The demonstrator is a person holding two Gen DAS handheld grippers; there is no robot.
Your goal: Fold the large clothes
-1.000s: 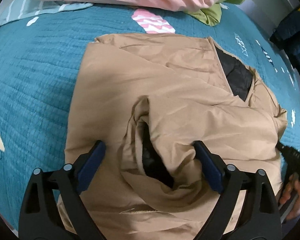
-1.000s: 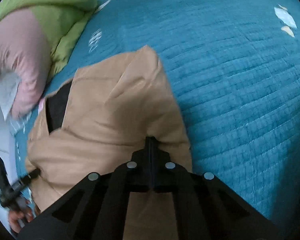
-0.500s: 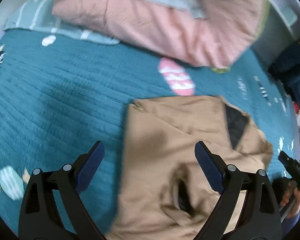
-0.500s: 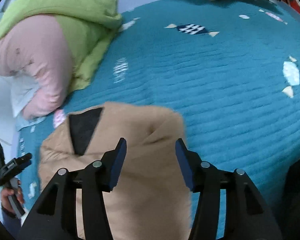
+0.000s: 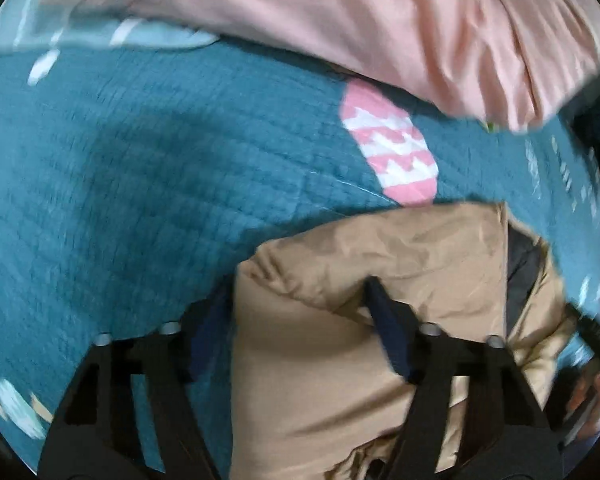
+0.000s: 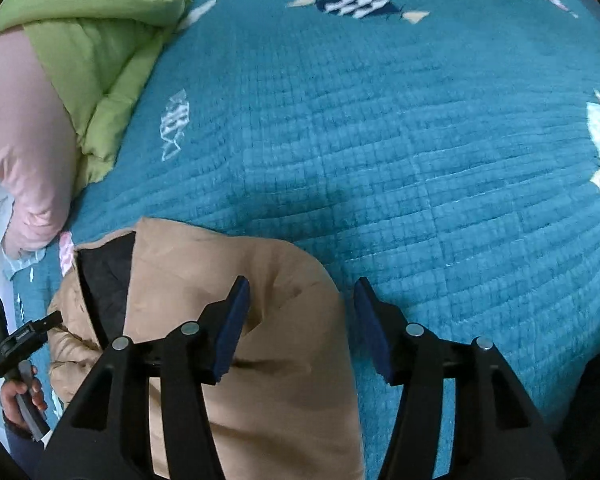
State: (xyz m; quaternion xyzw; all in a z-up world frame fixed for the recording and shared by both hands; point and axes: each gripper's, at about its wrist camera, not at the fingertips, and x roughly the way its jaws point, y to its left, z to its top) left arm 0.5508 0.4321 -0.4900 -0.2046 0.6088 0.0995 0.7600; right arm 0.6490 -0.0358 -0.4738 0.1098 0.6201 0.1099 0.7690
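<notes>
A tan padded jacket [image 5: 380, 264] with a black lining lies folded on the teal quilted bedspread [image 5: 140, 184]. My left gripper [image 5: 296, 312] is open, its jaws straddling the jacket's far left corner; the left pad is beside the edge and the right pad [image 5: 384, 316] presses into the fabric. In the right wrist view the jacket [image 6: 236, 272] shows its black lining [image 6: 104, 280]. My right gripper [image 6: 300, 320] is open, its jaws astride the jacket's right corner, nothing pinched.
A pink duvet [image 5: 340, 20] is piled along the far side, with a green one [image 6: 84, 40] beside it. The bedspread [image 6: 380, 140] stretches away beyond the jacket. The left hand and its gripper handle show in the right wrist view [image 6: 16, 352].
My right gripper opened and let go of the jacket. Both grippers drew back and came down at the jacket's far corners. The left jaws have narrowed around the left corner.
</notes>
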